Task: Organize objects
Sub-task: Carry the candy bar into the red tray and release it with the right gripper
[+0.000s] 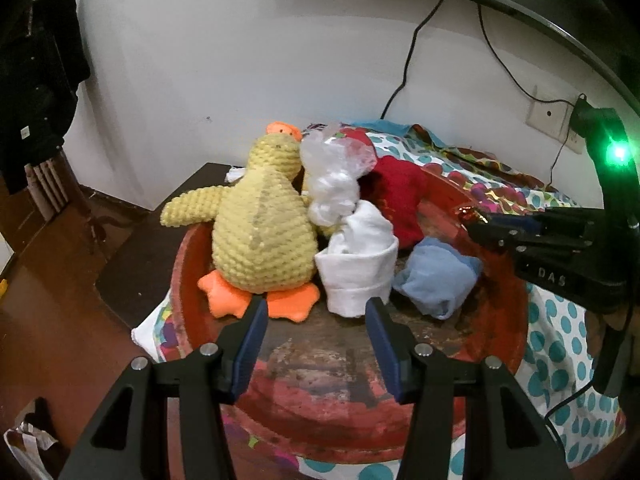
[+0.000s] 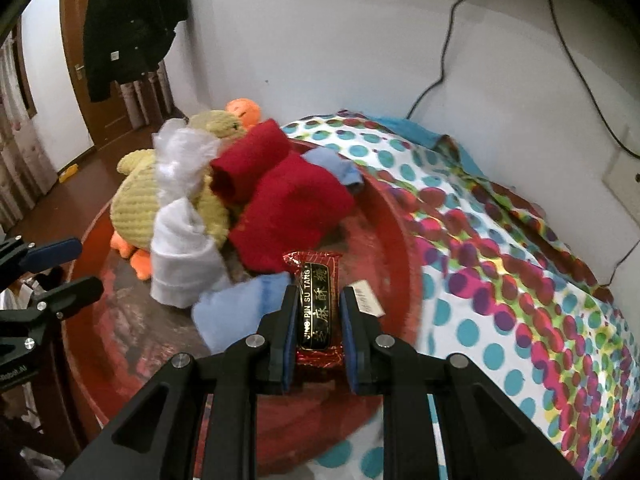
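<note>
Candy (image 2: pixel 319 307) sits pinched between the pads of my right gripper (image 2: pixel 320 320), a red foil bar with gold lettering held lengthwise along the fingers, over the 5 o'clock side of the red tray (image 2: pixel 404 240). I judge the grip is on the long sides so the wrapper stays flat for setting down among the rest. My left gripper (image 1: pixel 316 340) hangs wide and empty over the tray's 6 o'clock rim, jaws pointing at the gap between the duck (image 1: pixel 256 224) and the white cap (image 1: pixel 360 268); it looks parked there to steady or take whatever comes next. In the left view the duck stands upright at 10 o'clock, leaning against a plastic bag (image 1: pixel 334 164), with the cap just beside its feet, a blue cloth (image 1: pixel 436 276) at 3 o'clock and a red cloth (image 1: pixel 400 204) behind them. The soft things are bunched toward the far side, which leaves bare tray near me, the likely spot for the candy. The tray rests on a dotted sheet (image 2: pixel 520 264). A white tag (image 2: pixel 370 298) shows just beside the right finger; I cannot tell what it belongs to.
</note>
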